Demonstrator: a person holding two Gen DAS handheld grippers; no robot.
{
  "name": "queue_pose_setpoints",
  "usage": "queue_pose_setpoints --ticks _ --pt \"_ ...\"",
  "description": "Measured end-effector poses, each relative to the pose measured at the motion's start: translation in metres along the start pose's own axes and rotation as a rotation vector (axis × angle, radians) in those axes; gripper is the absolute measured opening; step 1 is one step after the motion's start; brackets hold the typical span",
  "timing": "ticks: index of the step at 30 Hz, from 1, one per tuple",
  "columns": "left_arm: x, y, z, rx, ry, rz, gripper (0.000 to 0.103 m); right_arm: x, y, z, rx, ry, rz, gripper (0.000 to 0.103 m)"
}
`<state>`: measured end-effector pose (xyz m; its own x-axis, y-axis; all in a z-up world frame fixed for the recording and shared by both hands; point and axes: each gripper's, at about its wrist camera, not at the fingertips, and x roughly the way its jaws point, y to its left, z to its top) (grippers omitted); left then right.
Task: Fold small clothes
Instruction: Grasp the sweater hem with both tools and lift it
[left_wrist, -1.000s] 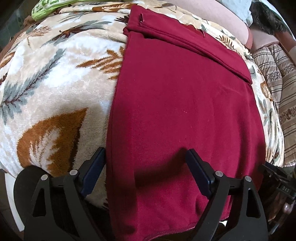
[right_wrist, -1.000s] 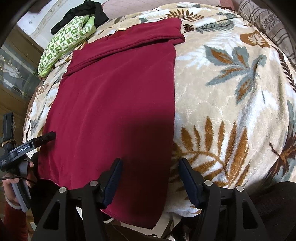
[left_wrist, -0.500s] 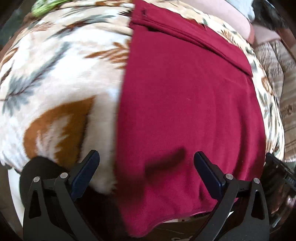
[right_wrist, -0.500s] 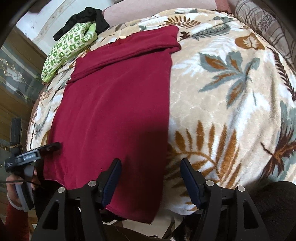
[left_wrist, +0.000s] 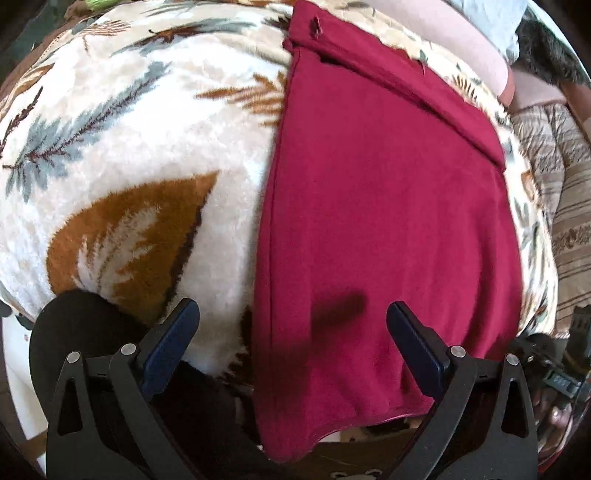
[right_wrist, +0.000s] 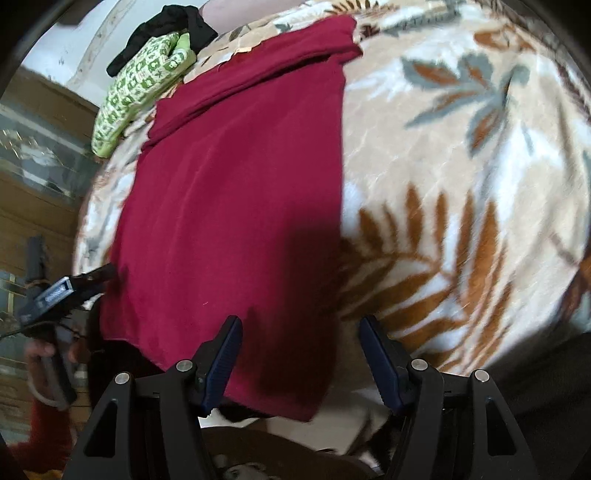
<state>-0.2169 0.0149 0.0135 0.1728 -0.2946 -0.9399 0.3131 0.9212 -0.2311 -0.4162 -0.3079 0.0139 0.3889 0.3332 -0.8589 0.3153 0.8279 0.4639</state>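
Note:
A dark red garment (left_wrist: 388, 221) lies flat on a leaf-patterned blanket (left_wrist: 129, 147), with a folded band along its far end and its near hem hanging over the bed's edge. My left gripper (left_wrist: 291, 314) hovers open and wide over the garment's near left corner; its pads touch nothing. In the right wrist view the same garment (right_wrist: 236, 184) spreads to the left. My right gripper (right_wrist: 301, 328) stands open above its near right corner, which lies loose between the fingers. The left gripper (right_wrist: 74, 284) shows at that view's left edge, held by a hand.
A green patterned folded cloth (right_wrist: 140, 85) and a black cloth (right_wrist: 166, 26) lie at the bed's far left. A pink cushion (left_wrist: 461, 48) and striped bedding (left_wrist: 554, 166) sit at the far right. A wooden glass-fronted cabinet (right_wrist: 33, 147) stands beside the bed.
The left gripper's jaws spread wider and it slid left, so the garment's left edge now sits between its fingers. The right gripper tipped a little, staying over the right corner.

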Motion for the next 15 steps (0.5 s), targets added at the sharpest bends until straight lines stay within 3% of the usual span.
queue_pose_setpoints --ticks 5,9,11,13,15 --pt "0.013 0.003 -0.006 -0.014 0.044 0.001 0.102 0.004 0.004 -0.007 -0.009 0.026 0.035 0.064" --pt "0.016 -0.005 -0.008 0.028 0.031 0.038 0.098 0.012 0.009 -0.006 -0.047 0.011 0.027 0.065" --pt "0.013 -0.003 -0.009 0.032 0.027 0.034 0.089 0.011 0.012 -0.008 -0.075 0.002 0.014 0.064" --pt "0.009 0.002 -0.01 0.033 0.027 0.025 0.08 0.009 0.017 -0.01 -0.128 0.01 -0.014 0.055" --pt "0.004 0.011 -0.01 0.019 0.031 0.005 0.073 0.006 0.015 -0.013 -0.134 0.034 0.025 0.047"
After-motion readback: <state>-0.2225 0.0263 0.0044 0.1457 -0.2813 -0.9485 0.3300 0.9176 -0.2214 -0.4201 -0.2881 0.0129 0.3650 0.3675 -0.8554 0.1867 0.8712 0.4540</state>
